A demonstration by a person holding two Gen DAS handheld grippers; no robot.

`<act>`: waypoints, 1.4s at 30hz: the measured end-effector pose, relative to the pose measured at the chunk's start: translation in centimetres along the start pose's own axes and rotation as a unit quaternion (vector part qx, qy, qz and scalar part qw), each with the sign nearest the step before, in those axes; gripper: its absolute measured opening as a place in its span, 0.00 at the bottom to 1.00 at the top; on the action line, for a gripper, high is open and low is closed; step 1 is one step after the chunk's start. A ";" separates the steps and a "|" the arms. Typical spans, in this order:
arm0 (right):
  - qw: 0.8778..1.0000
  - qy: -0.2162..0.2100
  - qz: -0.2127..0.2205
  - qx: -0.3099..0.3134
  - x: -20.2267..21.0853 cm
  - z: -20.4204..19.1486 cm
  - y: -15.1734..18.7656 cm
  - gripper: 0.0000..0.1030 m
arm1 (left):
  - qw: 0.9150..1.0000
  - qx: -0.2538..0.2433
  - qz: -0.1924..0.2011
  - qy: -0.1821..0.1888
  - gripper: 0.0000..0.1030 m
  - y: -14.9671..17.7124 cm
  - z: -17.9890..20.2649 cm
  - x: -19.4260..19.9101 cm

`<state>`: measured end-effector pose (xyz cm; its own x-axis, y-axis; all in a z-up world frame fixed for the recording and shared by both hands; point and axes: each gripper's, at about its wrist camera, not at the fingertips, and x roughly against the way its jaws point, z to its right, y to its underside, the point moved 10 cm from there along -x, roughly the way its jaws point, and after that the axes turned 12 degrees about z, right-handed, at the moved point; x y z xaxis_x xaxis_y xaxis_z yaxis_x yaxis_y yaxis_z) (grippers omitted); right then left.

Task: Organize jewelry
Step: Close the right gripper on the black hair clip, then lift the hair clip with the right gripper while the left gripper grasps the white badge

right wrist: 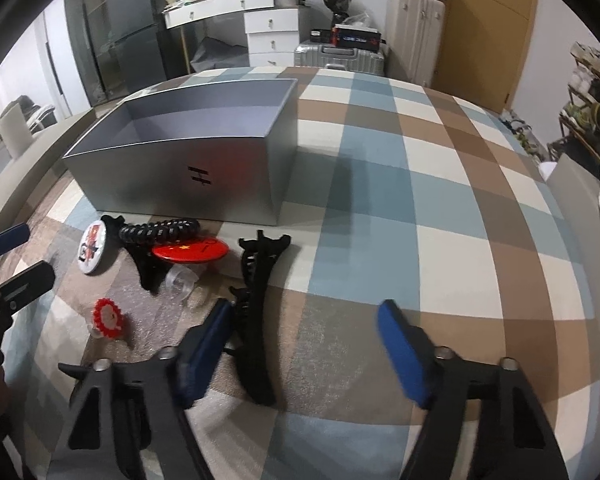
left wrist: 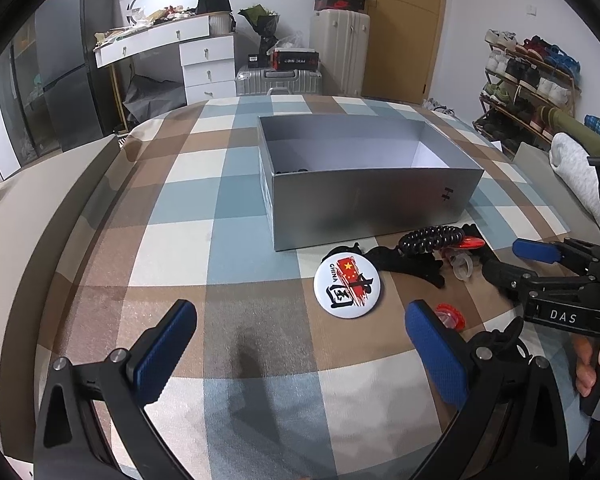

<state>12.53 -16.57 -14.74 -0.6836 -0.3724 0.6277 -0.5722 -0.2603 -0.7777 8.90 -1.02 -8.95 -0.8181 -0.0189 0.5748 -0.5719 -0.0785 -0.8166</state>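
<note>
Left wrist view: left gripper (left wrist: 300, 356) spread wide near white badge (left wrist: 346, 285), holding nothing. Right wrist view: right gripper (right wrist: 304, 350) also wide, empty, over black hair clip (right wrist: 260, 320); grey box (right wrist: 188, 160) farther left.

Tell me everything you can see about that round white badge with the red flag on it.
The white badge is a round, glossy pin-style button lying flat, face up, on the checked cloth. Its face carries a red brush-stroke flag with yellow stars, the word CHINA and black calligraphy. It sits just in front of the silver box, near its front corner. A black hair clip lies against its right edge. No hand-held gripper touches it; the left hand-held gripper is open, nearer the camera.
</note>
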 end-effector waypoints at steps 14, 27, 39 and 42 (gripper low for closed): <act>0.998 -0.045 0.013 0.032 0.5 -2.5 -0.4 0.14 | 1.000 -0.005 0.001 0.002 0.99 0.0 0.2 0.2; 0.997 -0.043 0.065 -0.025 2.1 -0.6 -2.7 0.14 | 1.000 0.015 -0.020 0.000 0.99 0.4 -0.1 -0.8; 0.994 -0.065 0.077 -0.033 3.0 -1.0 -3.3 0.14 | 0.998 -0.009 -0.055 0.006 0.98 0.6 1.1 -2.5; 0.994 -0.068 0.079 -0.036 3.2 -0.8 -3.3 0.14 | 0.998 -0.030 -0.057 0.012 0.98 0.6 1.8 -2.7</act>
<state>11.91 -16.21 -10.17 -0.7029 -0.5218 0.4835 -0.4972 -0.1257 -0.8585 10.87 -2.82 -10.87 -0.7485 0.0104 0.6631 -0.6632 -0.0188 -0.7482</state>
